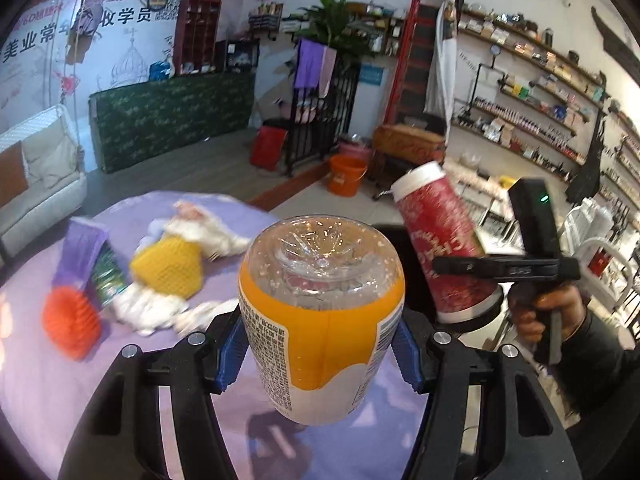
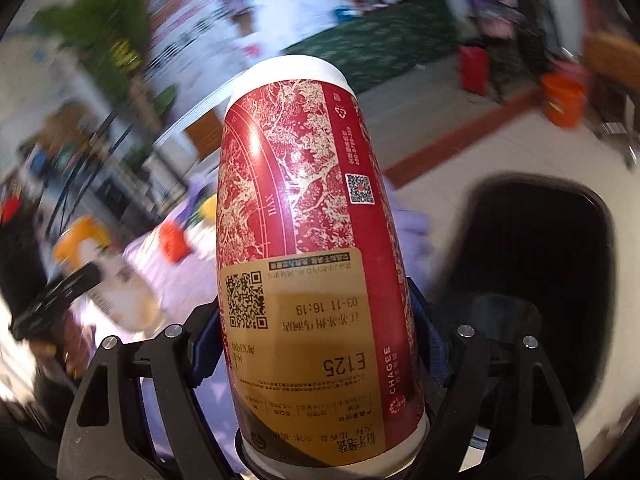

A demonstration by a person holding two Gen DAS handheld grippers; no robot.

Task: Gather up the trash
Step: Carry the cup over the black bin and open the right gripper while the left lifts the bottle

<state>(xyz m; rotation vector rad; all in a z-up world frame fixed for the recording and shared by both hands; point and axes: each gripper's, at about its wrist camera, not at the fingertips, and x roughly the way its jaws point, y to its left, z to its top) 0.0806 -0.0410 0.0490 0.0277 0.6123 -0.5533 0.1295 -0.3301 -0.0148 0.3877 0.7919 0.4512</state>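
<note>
Left wrist view: an orange-labelled plastic bottle (image 1: 322, 316), base forward, is clamped in the left hand-held gripper (image 1: 320, 356) above the purple table (image 1: 36, 380). Right wrist view: a red paper cup (image 2: 308, 248) is clamped, inverted, in the right hand-held gripper (image 2: 316, 344). Crumpled white tissue (image 1: 148, 308) and orange (image 1: 72, 326) and yellow (image 1: 170, 266) paper pieces lie on the table.

An orange plastic bucket (image 1: 347, 175) stands on the pale tiled floor (image 1: 360, 208) beside a black metal railing (image 1: 320, 120). Long wooden wall shelves (image 1: 532, 92) carry small bottles and boxes.
</note>
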